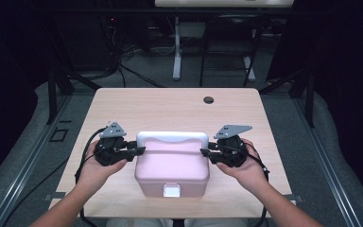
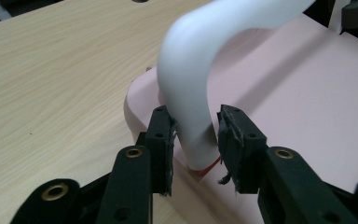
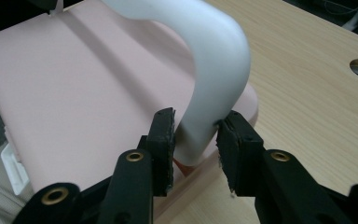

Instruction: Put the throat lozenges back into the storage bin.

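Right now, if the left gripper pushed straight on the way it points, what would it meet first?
The white handle of the pink box: its end post already stands between the left gripper jaws, seemingly touching one pad.

No readable text, label, brand, number or sign appears in any view. The pink box (image 1: 172,165), its white handle (image 1: 172,137) and its white front latch (image 1: 171,191) are plain and unprinted, and the wooden table (image 1: 137,109) carries no markings. The black grippers bear no lettering that can be made out.
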Demonstrator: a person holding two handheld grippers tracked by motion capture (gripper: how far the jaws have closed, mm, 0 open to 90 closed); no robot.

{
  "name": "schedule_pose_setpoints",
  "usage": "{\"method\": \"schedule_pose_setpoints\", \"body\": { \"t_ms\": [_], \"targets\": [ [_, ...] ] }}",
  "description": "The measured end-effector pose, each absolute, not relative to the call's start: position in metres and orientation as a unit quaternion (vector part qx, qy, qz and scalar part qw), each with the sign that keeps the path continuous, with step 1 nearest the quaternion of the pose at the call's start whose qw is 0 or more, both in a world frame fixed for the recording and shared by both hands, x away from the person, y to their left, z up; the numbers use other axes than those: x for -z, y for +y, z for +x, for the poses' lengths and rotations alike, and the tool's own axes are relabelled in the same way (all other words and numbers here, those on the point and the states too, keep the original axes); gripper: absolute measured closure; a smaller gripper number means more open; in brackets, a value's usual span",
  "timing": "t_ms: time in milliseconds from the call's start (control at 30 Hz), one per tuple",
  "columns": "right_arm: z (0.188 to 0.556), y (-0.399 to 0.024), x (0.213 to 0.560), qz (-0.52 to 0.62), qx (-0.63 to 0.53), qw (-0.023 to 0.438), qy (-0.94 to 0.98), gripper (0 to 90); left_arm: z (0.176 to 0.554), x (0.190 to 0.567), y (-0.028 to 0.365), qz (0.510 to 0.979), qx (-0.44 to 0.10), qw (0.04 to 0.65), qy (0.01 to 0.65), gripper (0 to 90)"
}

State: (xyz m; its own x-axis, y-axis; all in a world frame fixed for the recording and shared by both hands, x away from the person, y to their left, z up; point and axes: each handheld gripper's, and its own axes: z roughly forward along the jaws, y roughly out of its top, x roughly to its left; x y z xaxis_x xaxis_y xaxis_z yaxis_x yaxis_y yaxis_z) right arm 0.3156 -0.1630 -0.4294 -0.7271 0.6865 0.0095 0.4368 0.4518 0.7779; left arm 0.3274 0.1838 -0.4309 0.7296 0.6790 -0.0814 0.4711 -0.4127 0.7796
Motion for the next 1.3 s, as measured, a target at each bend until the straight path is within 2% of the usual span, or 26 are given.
{"method": "schedule_pose_setpoints", "body": {
  "t_ms": [133, 667, 967, 1300],
  "targets": [
    [0.313, -0.158, 0.431, 0.324, -0.390, 0.168, 0.846, 66.8, 0.326, 0.432, 0.185, 0.830, -0.120, 0.422, 0.344, 68.5],
    [0.310, -0.168, 0.436, 0.336, -0.418, 0.141, 0.832, 68.2, 0.326, 0.438, 0.187, 0.833, -0.106, 0.424, 0.338, 70.8],
    [0.313, -0.171, 0.438, 0.354, -0.431, 0.119, 0.822, 73.6, 0.326, 0.438, 0.187, 0.830, -0.103, 0.426, 0.344, 72.2],
    [0.314, -0.169, 0.435, 0.352, -0.420, 0.119, 0.828, 74.2, 0.325, 0.435, 0.186, 0.834, -0.104, 0.419, 0.343, 73.3]
  ]
}}
